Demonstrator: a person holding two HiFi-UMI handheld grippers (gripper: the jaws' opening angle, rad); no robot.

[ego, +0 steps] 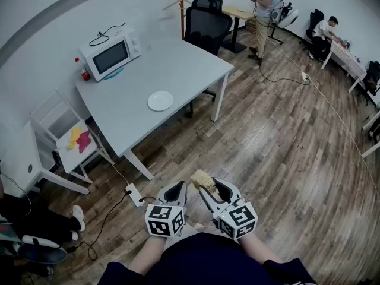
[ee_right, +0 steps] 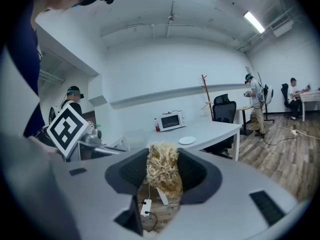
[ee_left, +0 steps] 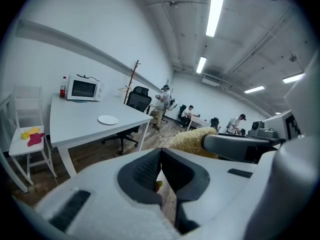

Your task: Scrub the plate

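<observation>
Left gripper [ego: 179, 187]: jaws clenched together, nothing between them.
Right gripper [ego: 208, 186]: grasping a straw-coloured fibre scrubber [ee_right: 162, 170] between its 2 pads.
Plate [ego: 160, 100]: 1 white plate, flat on the grey table [ego: 178, 64], well apart from both grippers.
Microwave [ego: 110, 53]: at the table's far corner, apart from the plate.

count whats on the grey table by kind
white microwave oven: 1
round white plate: 1
red bottle: 1
flat teal item under the microwave: 1
total: 4
</observation>
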